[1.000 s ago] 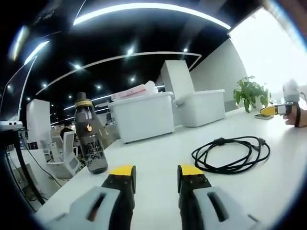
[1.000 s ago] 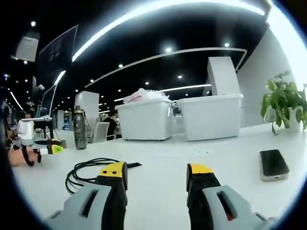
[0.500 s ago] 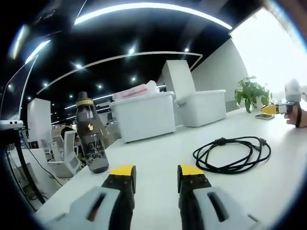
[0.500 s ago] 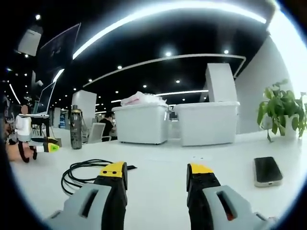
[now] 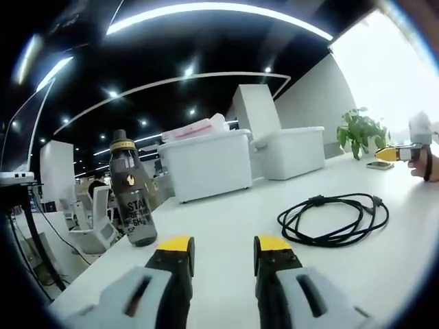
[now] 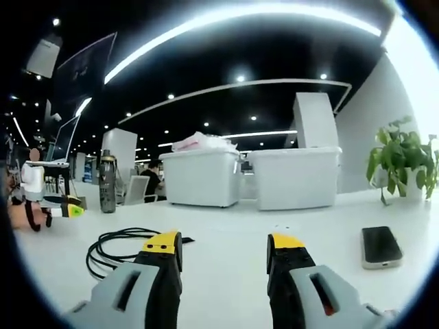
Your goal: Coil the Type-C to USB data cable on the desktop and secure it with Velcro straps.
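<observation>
A black cable (image 5: 334, 219) lies in a loose coil on the white desktop (image 5: 226, 219), ahead and right of my left gripper (image 5: 223, 248), which is open with nothing between its yellow-tipped fingers. In the right gripper view the same cable (image 6: 116, 245) lies left of my right gripper (image 6: 225, 248), also open and holding nothing. The other gripper shows at the far right of the left gripper view (image 5: 405, 153), and at the far left of the right gripper view (image 6: 65, 209). I cannot make out any Velcro strap.
A dark water bottle (image 5: 132, 199) stands at the left of the desk. Two white lidded bins (image 5: 209, 164) (image 5: 291, 152) stand at the back. A phone (image 6: 379, 245) lies at the right, near a potted plant (image 6: 401, 159). A monitor on a stand (image 6: 58, 147) is at the far left.
The right gripper view has shifted a little between the earliest frame and now; the cable and phone sit slightly further left in it. The left gripper view has barely changed. Both grippers stay open.
</observation>
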A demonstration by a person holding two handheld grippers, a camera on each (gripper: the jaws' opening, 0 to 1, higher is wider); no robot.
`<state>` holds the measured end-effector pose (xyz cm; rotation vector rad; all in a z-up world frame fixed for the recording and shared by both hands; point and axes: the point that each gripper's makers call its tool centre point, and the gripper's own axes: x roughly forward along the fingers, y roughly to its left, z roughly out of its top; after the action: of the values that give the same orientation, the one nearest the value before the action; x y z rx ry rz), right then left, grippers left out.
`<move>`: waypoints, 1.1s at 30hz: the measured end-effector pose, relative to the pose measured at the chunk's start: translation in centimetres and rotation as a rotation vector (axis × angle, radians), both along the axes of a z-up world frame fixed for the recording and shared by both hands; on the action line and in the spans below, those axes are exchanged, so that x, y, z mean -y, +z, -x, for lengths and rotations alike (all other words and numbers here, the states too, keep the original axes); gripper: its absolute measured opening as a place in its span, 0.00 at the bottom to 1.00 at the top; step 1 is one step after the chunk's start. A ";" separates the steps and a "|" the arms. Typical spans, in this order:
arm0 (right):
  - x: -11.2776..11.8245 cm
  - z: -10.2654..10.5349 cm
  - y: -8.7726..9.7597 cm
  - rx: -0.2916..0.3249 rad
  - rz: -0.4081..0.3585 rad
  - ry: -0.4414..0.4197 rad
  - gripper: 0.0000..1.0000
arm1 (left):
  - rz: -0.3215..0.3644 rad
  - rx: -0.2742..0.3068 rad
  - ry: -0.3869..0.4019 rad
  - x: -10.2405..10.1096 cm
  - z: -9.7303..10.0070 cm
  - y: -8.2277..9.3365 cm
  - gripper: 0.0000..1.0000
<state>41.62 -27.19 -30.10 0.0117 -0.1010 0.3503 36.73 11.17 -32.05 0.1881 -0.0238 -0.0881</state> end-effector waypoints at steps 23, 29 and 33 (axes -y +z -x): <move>-0.1 0.0 -0.1 -0.004 0.005 0.005 0.49 | -0.002 -0.009 0.000 0.0 -0.1 -0.2 0.36; -0.1 0.1 -0.2 -0.008 0.002 0.006 0.48 | -0.003 -0.009 0.001 0.0 0.0 -0.2 0.36; -0.2 0.1 -0.3 -0.010 0.003 0.008 0.48 | -0.008 -0.012 0.000 0.1 0.1 -0.3 0.36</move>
<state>41.53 -27.04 -30.38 0.0104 -0.0904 0.3588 36.67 11.07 -32.34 0.1960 -0.0111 -0.0893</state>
